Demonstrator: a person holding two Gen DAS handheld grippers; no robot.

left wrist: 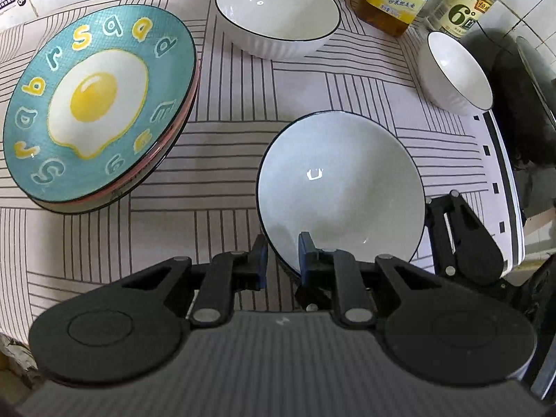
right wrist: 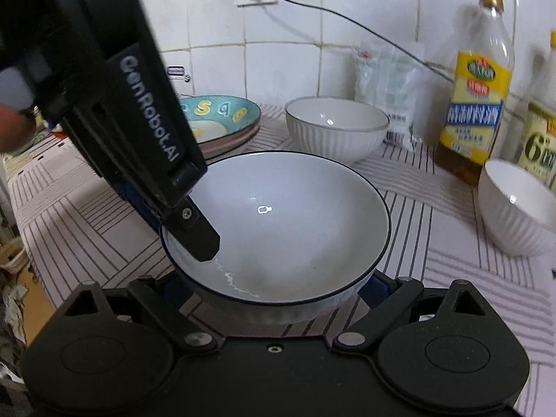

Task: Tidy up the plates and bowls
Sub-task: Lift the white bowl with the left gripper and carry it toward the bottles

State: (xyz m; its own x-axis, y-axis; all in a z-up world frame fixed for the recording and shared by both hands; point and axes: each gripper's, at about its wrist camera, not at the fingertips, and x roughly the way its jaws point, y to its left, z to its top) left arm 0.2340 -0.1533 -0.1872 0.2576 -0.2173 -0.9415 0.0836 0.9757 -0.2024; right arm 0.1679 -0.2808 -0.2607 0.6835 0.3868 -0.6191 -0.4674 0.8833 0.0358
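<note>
Plates stacked left of bowls

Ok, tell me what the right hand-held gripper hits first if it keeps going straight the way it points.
The right hand-held gripper would meet the wide white bowl first; its open fingers already flank the near wall. The left hand-held gripper pinches that rim. Depth is uncertain.

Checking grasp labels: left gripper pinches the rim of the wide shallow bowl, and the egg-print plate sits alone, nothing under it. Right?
Not quite. The left gripper does pinch the rim of the wide shallow bowl, but the egg-print plate is not alone: it tops a stack, with a pink plate edge and a darker one showing beneath it. The left wrist view shows this.
</note>
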